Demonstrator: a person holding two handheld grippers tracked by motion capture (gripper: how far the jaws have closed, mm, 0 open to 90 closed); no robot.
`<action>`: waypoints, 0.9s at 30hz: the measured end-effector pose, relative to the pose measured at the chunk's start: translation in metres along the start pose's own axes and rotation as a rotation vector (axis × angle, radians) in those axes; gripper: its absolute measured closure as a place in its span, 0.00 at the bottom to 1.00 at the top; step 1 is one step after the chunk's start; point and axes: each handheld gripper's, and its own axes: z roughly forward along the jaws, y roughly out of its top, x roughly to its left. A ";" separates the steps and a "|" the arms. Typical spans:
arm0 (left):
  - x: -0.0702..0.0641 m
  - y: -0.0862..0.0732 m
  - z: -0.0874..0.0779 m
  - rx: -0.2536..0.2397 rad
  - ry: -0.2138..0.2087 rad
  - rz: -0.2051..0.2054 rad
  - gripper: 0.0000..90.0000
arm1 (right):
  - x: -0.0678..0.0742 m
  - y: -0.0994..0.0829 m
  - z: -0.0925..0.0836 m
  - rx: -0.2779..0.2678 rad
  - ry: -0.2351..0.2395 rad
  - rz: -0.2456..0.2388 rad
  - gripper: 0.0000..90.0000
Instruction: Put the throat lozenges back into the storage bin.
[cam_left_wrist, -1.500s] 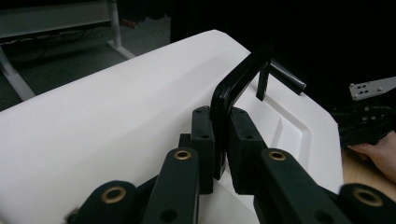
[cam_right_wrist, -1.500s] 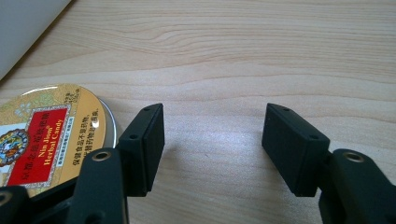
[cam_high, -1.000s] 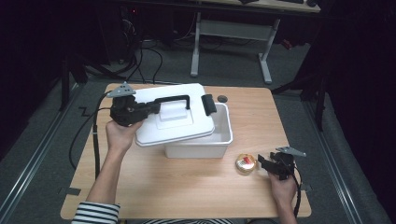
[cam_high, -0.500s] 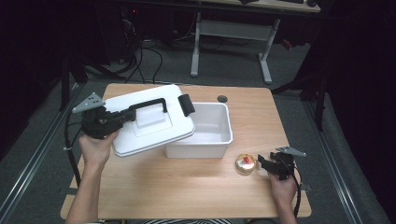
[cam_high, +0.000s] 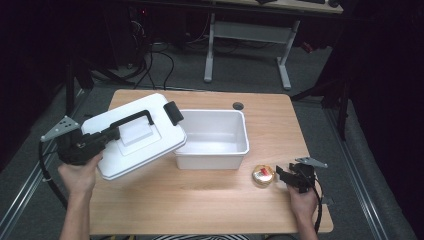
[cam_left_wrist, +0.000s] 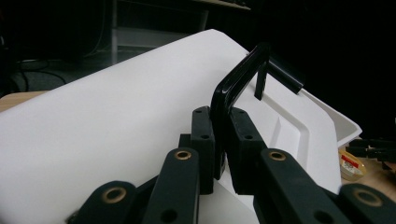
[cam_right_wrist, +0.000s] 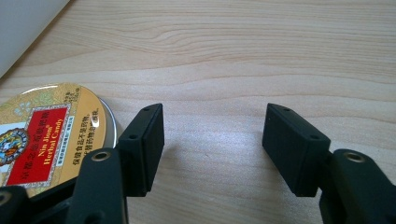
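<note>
Left gripper (cam_high: 102, 140) shut tight on the black handle (cam_left_wrist: 233, 86) of the white lid (cam_high: 135, 135). Lid tilted, held up off the table (cam_high: 200, 200), just left of the open white box (cam_high: 212, 137). Right gripper (cam_high: 281, 175) open, nothing between its jaws, low over bare wood. Round gold tin (cam_right_wrist: 44, 130) with a red label just beside its left jaw, not held. Tiny writing on that label clear from the right gripper view, only a blur from the high view.
</note>
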 end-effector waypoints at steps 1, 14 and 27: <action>0.001 -0.002 -0.002 -0.003 0.005 -0.004 0.92 | 0.000 0.000 0.000 0.000 0.000 0.001 0.43; 0.019 -0.031 -0.031 -0.037 0.099 -0.075 0.92 | 0.000 0.000 0.000 -0.001 0.001 -0.001 0.43; 0.035 -0.068 -0.033 -0.012 0.188 -0.148 0.92 | 0.001 0.000 0.000 0.001 -0.002 -0.005 0.43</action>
